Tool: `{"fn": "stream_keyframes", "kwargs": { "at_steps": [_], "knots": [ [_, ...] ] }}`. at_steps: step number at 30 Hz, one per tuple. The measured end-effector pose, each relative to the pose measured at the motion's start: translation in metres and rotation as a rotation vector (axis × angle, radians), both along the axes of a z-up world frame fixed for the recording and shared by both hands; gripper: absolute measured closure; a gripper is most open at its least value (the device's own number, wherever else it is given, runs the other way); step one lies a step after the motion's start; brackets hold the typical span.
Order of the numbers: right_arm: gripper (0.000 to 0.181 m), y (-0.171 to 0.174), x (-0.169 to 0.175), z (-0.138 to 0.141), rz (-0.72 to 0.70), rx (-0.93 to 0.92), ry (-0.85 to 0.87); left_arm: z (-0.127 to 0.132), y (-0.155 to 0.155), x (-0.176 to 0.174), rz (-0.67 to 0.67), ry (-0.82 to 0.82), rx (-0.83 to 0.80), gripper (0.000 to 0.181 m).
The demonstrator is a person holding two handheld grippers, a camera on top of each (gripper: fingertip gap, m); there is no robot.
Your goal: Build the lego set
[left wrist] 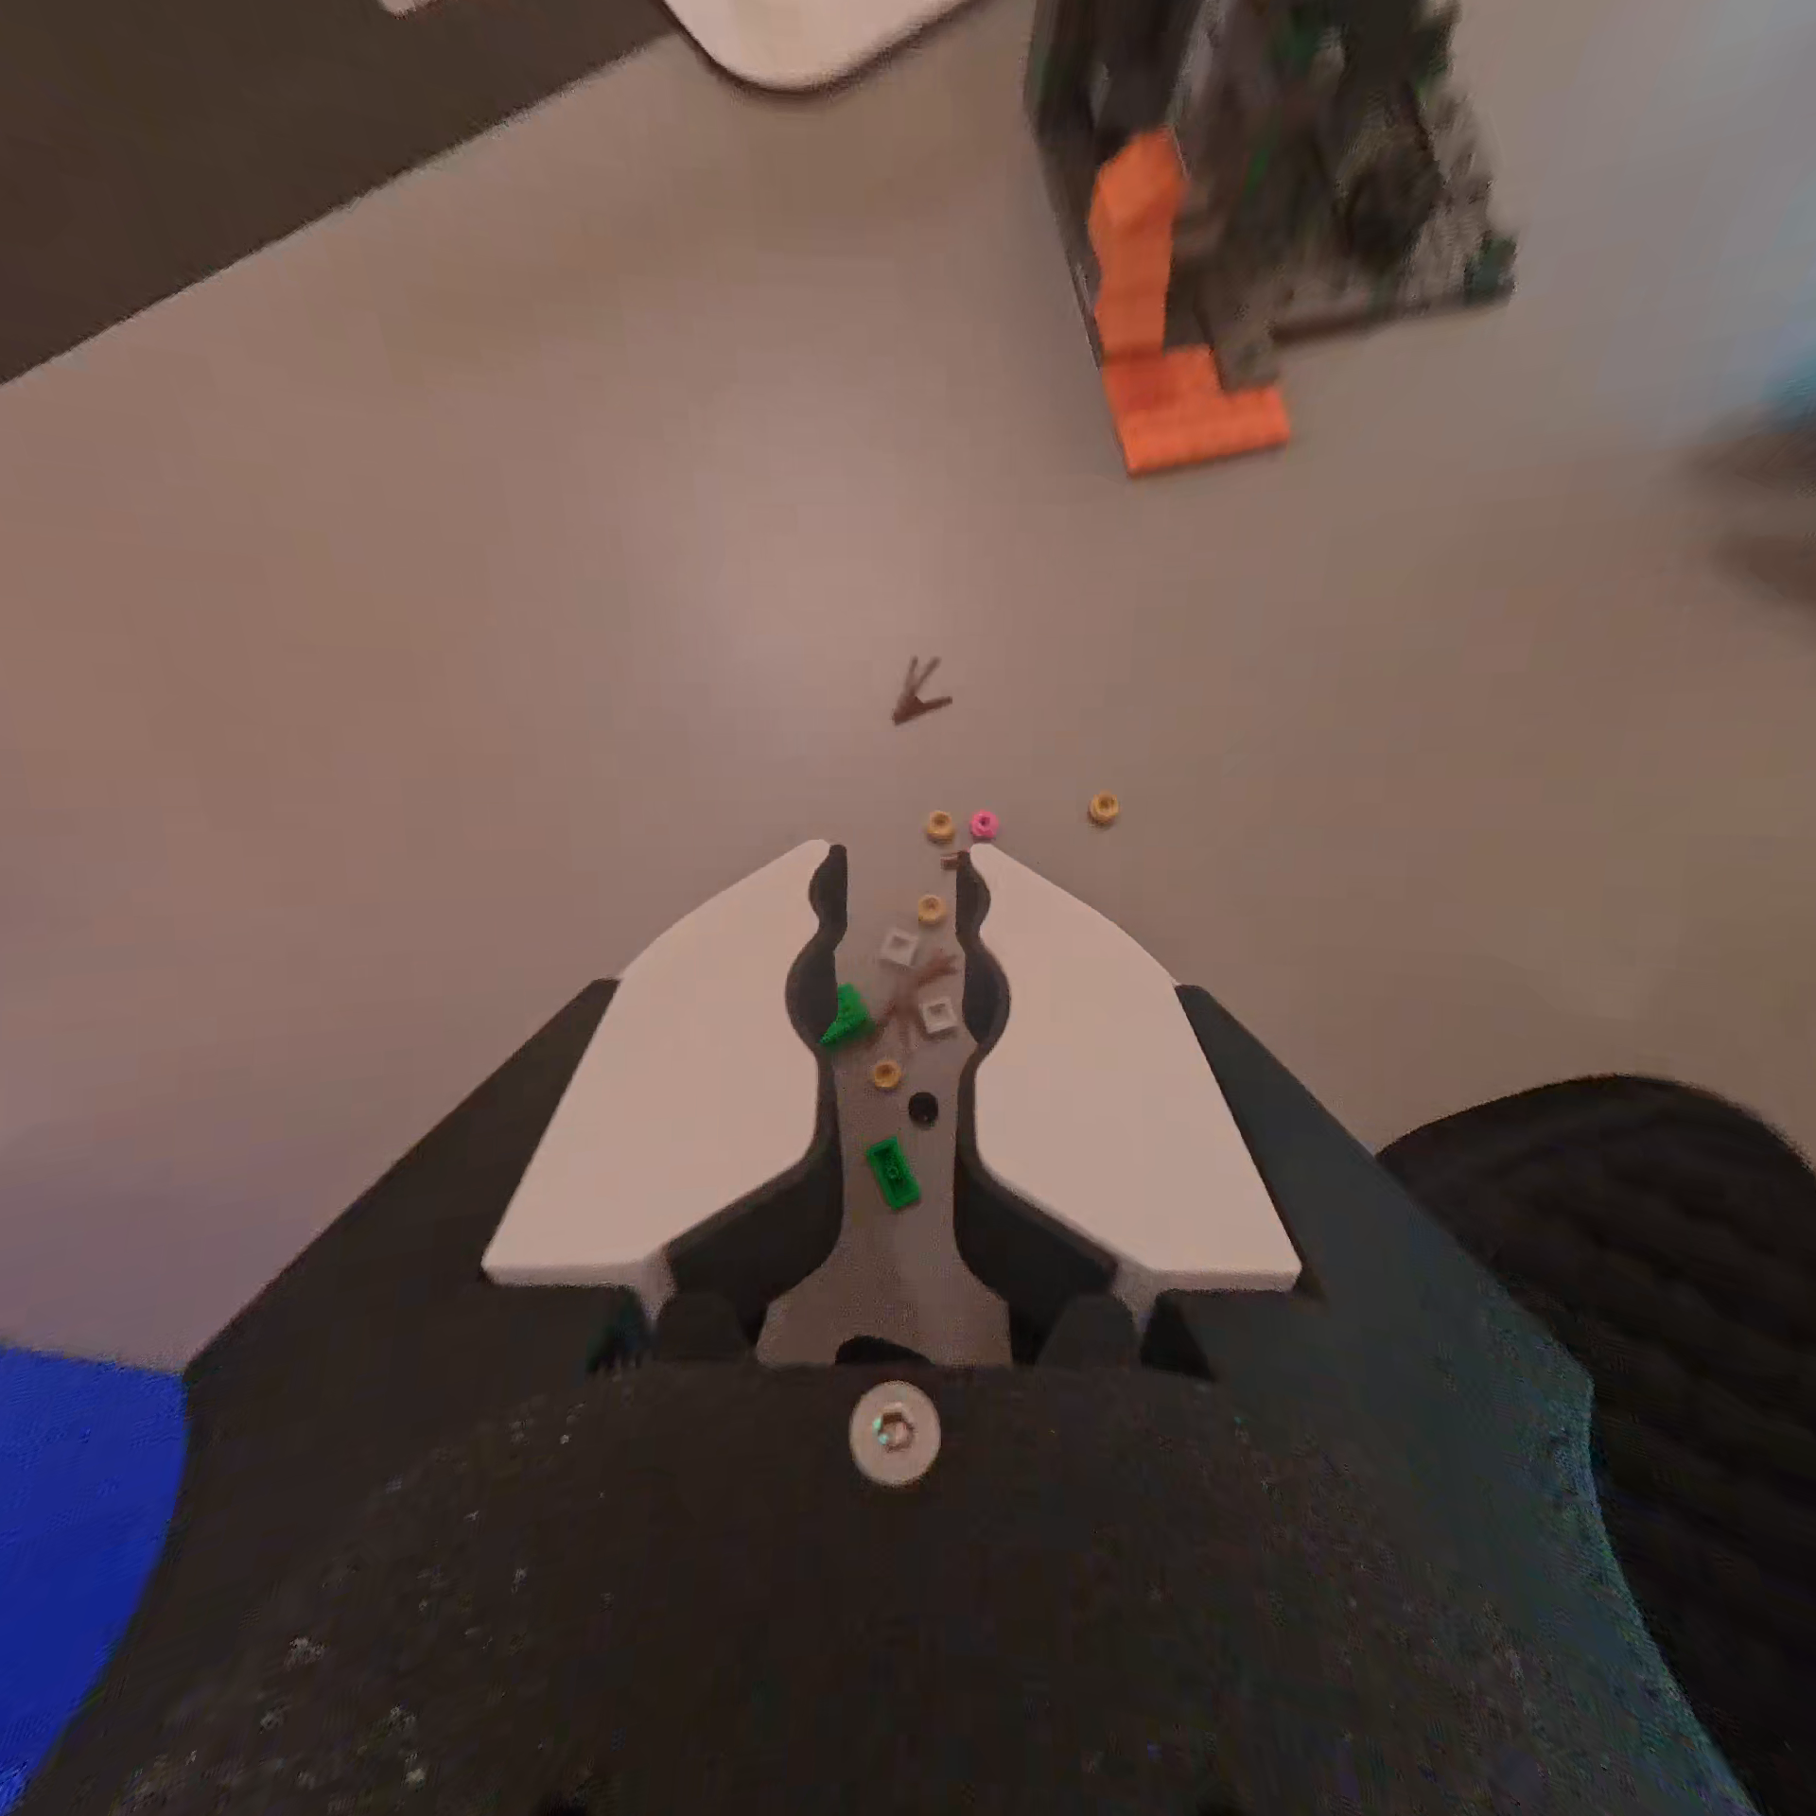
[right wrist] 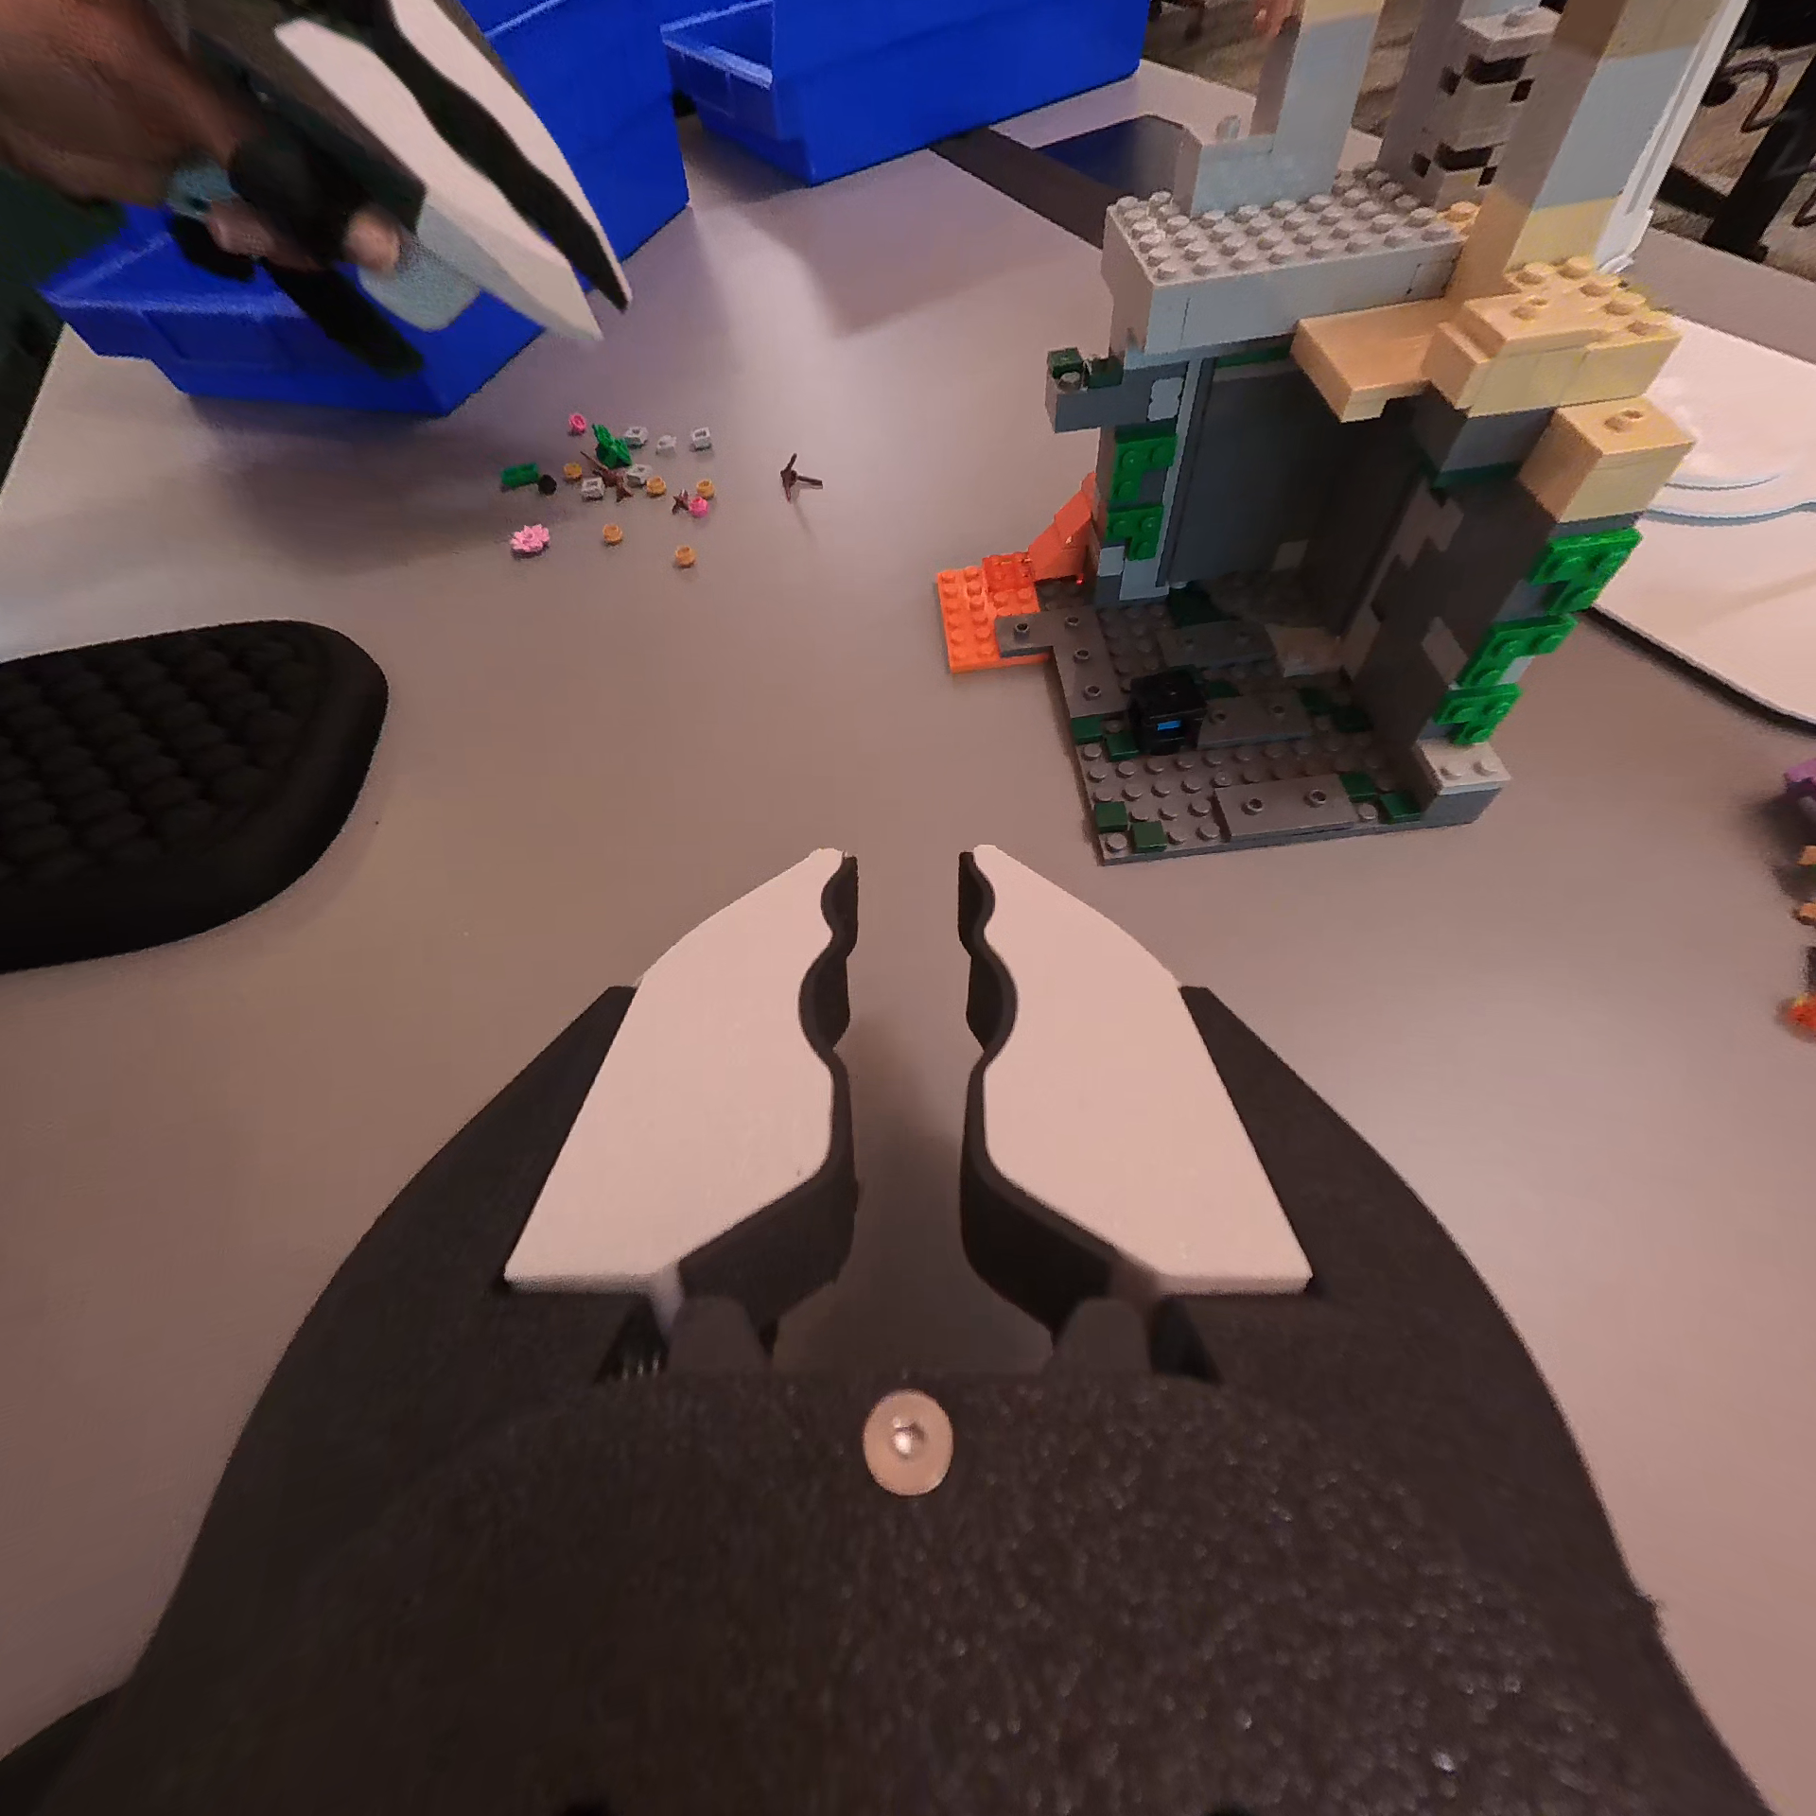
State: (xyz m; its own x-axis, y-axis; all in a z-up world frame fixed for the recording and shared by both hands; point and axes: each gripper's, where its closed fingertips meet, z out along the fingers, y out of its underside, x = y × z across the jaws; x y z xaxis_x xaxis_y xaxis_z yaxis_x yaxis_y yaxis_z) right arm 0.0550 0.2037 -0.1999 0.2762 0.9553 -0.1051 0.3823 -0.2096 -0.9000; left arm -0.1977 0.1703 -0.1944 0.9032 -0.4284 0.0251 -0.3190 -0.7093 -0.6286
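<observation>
A part-built lego building (right wrist: 1307, 550) of grey, tan, green and orange bricks stands on the grey table at the right; it shows blurred in the left wrist view (left wrist: 1238, 216). A scatter of small loose pieces (right wrist: 629, 482) lies left of it: green plates, tan and pink rounds, grey squares, brown twigs. My left gripper (left wrist: 902, 855) hovers above this scatter (left wrist: 909, 1002), open and empty; it also shows in the right wrist view (right wrist: 580, 305). My right gripper (right wrist: 906, 865) is open and empty over bare table, near the building's front left corner.
Blue bins (right wrist: 590, 147) stand at the back left. A black padded rest (right wrist: 147, 776) lies at the left table edge. A white sheet (right wrist: 1730, 590) lies behind the building. A lone brown twig piece (left wrist: 919, 693) lies apart from the scatter. A few small pieces (right wrist: 1803, 884) sit at the far right. Across from one pair of fingers to the other is roughly 25 cm.
</observation>
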Motion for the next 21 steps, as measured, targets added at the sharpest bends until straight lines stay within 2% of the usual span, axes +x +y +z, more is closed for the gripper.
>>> {"fn": "stream_keyframes", "kwargs": {
  "at_steps": [4, 9, 18, 21],
  "knots": [
    [0.162, -0.001, 0.0, -0.001, 0.003, 0.004, -0.007, -0.025, -0.003, 0.029, -0.138, 0.118, -0.052, 0.154],
    [0.162, 0.0, 0.001, -0.001, 0.0, 0.003, -0.007, -0.051, -0.007, 0.059, -0.278, 0.186, -0.094, 0.159],
    [0.162, 0.001, 0.002, -0.001, 0.001, 0.001, -0.009, -0.059, -0.002, 0.058, -0.278, 0.186, -0.124, 0.175],
    [0.162, 0.0, 0.001, -0.001, 0.002, 0.002, -0.011, -0.055, 0.005, 0.036, -0.21, 0.255, -0.106, 0.175]
  ]
}}
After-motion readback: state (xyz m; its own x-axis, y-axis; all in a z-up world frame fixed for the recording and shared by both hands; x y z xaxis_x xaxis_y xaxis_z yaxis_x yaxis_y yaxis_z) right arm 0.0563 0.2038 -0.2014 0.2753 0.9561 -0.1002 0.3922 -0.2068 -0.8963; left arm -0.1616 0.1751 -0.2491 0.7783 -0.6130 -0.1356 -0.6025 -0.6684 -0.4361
